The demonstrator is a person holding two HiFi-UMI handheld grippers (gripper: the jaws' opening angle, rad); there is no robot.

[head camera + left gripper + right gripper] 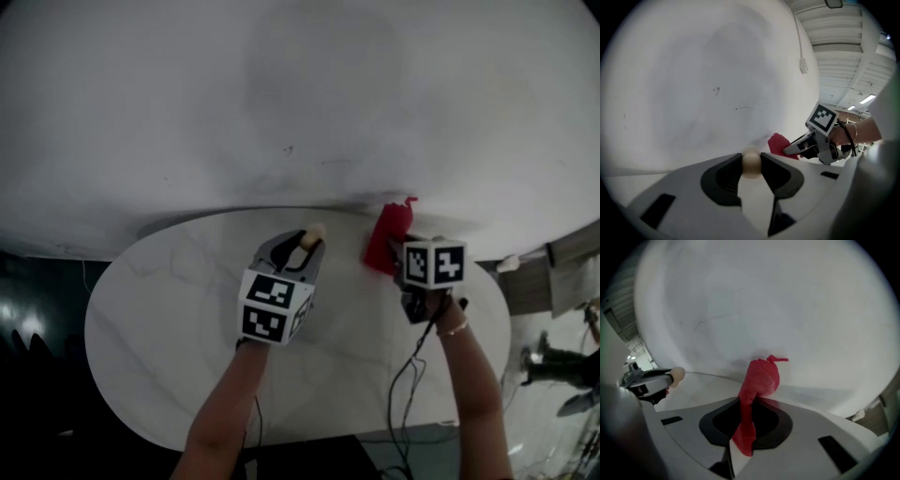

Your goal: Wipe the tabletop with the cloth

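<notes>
Head view: a white oval table (169, 319) with faint grey veins is being looked down on, set against a white wall (281, 94). Two grippers are being held over it by bare forearms (225, 412), each with its marker cube facing the camera.

The left gripper (312, 239) is being held over the table's middle, pointing toward the wall. A small cream ball (316, 231) is being pinched between its jaw tips. In the left gripper view the ball is being squeezed from both sides, with the jaws part-way closed on it. What the ball is cannot be told.

The right gripper (392, 246) is being held near the table's far edge, to the right of the left one, the two near each other but apart. A red cloth (382, 234) is being gripped in its jaws. In the right gripper view the cloth is being clamped as a bunched strip. A fat wad with a twisted tip is sticking out past the jaw tips toward the wall, and a thinner tail is hanging back between the jaws. The wad is being held by the table's far rim, close to the wall. Whether it is touching the table cannot be told.

A bracelet (454, 328) is being worn on the right wrist. A dark cable (412, 354) is hanging down from the right gripper past the table's near edge.
</notes>
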